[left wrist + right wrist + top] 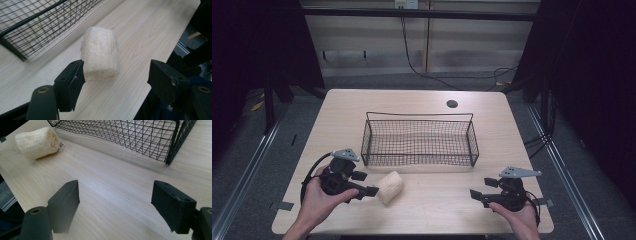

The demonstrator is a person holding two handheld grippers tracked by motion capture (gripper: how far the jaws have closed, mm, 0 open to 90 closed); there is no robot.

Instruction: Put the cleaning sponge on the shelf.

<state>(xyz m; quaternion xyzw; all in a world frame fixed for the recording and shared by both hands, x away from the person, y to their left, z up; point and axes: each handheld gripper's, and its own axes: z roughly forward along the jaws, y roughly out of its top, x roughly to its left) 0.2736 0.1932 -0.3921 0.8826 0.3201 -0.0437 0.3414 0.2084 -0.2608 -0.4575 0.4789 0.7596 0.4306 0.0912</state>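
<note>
Near the front edge of the table (422, 100), your left gripper (116, 75) has its jaws apart beside the loofah piece (101, 53), not pressing it. That piece lies just before the wire basket (419, 137). Your right gripper (116, 203) stands open over bare wood.

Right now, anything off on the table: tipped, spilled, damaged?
Nothing stands out. The loofah sponge lies whole on its side on the table, outside the wire basket, which sits upright. The left gripper has its jaws open beside the sponge; the right gripper is open too.
</note>
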